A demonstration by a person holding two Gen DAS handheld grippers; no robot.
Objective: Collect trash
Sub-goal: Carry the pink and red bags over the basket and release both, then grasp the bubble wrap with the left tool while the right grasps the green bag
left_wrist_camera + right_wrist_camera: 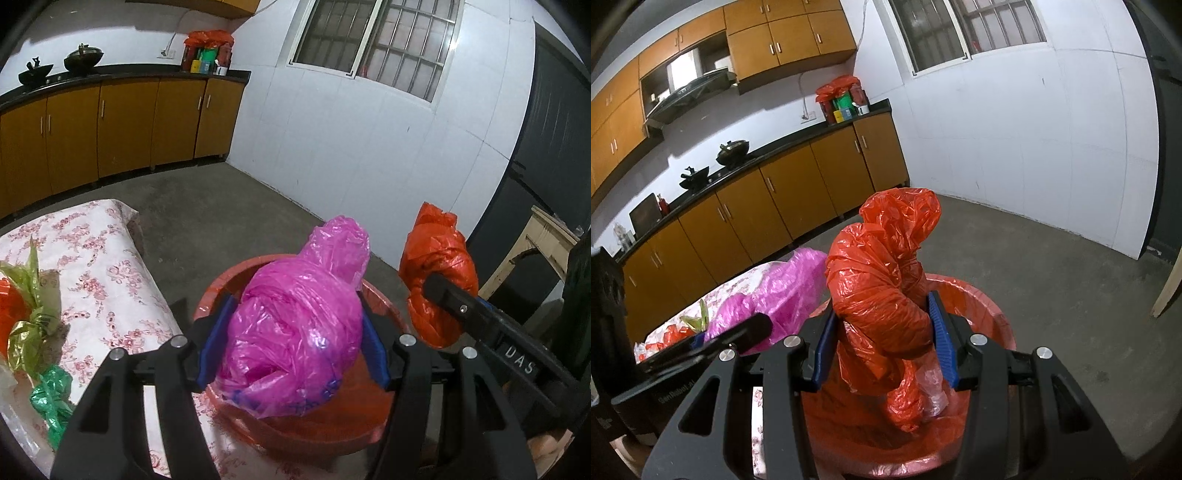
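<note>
Left wrist view
Left gripper [291, 328]: blue-padded fingers [216, 343] pinch the pink bag [295, 325] from both sides.
Pink bag: a crumpled wad held over the red bin [314, 432], its lower end inside the rim.
Red bin: stands on the floor just beside the table's right edge; lined with red film.
Right gripper [439, 291]: enters from the right, clamped on the orange bag [437, 273], which hangs beyond the bin's right rim.
Table [110, 280]: floral cloth; green scrap [51, 398], yellow-green wrapper [33, 306] and a further orange piece lie near its left edge.
Open room: bare concrete floor [229, 206] runs from the bin to the cabinets [122, 125] and the white wall.

Right wrist view
Right gripper [882, 339]: fingers [942, 339] pressed on the orange bag [886, 291] at its waist.
Orange bag: upright over the red bin [982, 306], its tail trailing inside.
Left gripper [746, 332]: at the left, with the pink bag [783, 291] against it, over the table's near corner.
Open room: floor [1052, 266] to the right wall lies free.
</note>
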